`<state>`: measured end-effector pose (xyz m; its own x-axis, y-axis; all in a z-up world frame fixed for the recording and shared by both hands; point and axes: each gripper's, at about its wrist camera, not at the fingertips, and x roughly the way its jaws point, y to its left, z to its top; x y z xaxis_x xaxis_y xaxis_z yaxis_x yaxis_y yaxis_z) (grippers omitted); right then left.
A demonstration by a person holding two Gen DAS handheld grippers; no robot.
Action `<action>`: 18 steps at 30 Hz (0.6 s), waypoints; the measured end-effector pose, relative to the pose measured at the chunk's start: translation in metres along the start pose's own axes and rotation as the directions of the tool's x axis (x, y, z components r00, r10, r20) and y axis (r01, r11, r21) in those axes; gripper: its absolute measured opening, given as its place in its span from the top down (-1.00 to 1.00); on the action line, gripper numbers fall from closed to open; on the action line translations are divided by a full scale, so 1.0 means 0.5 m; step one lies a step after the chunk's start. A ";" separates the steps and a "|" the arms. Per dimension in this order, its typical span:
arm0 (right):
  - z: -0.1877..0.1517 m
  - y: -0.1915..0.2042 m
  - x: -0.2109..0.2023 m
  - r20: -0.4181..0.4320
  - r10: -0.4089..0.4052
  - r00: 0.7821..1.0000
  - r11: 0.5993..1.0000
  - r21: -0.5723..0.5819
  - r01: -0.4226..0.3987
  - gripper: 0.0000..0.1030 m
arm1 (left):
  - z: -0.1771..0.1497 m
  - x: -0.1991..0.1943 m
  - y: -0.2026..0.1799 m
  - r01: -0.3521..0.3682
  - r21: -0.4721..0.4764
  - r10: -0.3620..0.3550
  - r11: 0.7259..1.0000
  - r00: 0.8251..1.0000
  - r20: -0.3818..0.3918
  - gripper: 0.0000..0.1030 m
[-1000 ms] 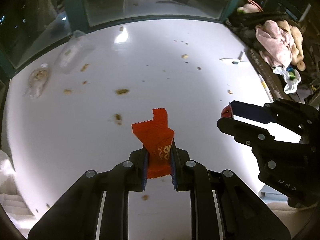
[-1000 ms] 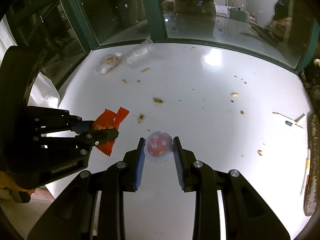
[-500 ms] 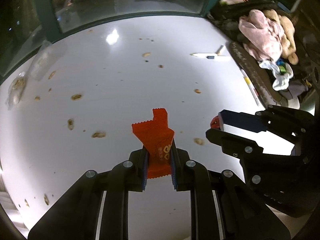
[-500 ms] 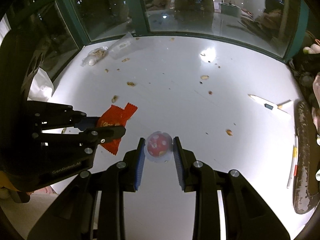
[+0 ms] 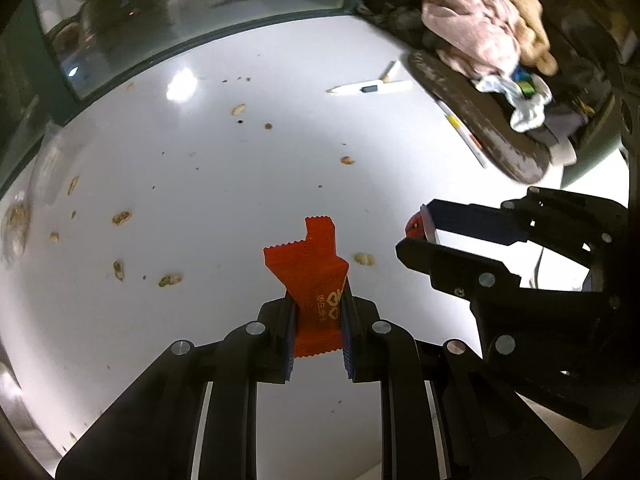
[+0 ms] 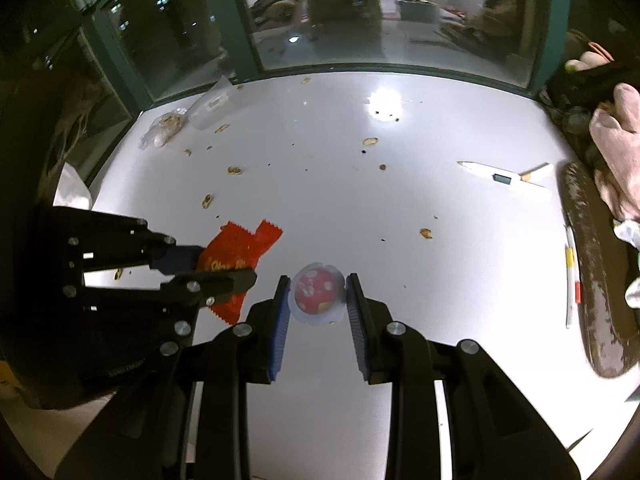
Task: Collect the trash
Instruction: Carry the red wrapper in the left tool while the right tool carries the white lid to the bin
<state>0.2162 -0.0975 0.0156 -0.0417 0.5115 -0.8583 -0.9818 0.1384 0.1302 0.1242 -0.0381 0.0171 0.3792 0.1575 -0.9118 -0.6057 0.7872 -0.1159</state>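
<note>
Tabletop (image 6: 400, 208): scattered nut shells (image 6: 370, 142) across its middle and far-left part; two plastic bags (image 6: 166, 130) at the far-left corner, just before the window (image 6: 380, 20) that runs behind the far edge; a pen (image 6: 502, 178) at the far right, with a long flat board (image 6: 592, 264) along the right edge and a heap of cloth (image 5: 480, 28) on it. Left gripper (image 5: 318, 312) above the near-left part, a wrapper (image 5: 310, 276) between its jaws; right gripper (image 6: 318, 300) just beside it to the right, a small capsule (image 6: 316, 292) between its jaws, both things above the tabletop.
</note>
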 end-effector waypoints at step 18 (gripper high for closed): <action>-0.113 0.065 -0.040 0.002 -0.107 0.994 0.975 0.198 0.104 0.46 | -0.097 -0.012 -0.005 0.102 0.168 -0.094 0.980 0.994 -0.058 0.68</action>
<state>0.1747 -0.1511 0.0088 0.0636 0.4959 -0.8661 -0.9244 0.3563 0.1361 0.0896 -0.0700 0.0035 0.3932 0.0484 -0.9182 -0.4377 0.8881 -0.1406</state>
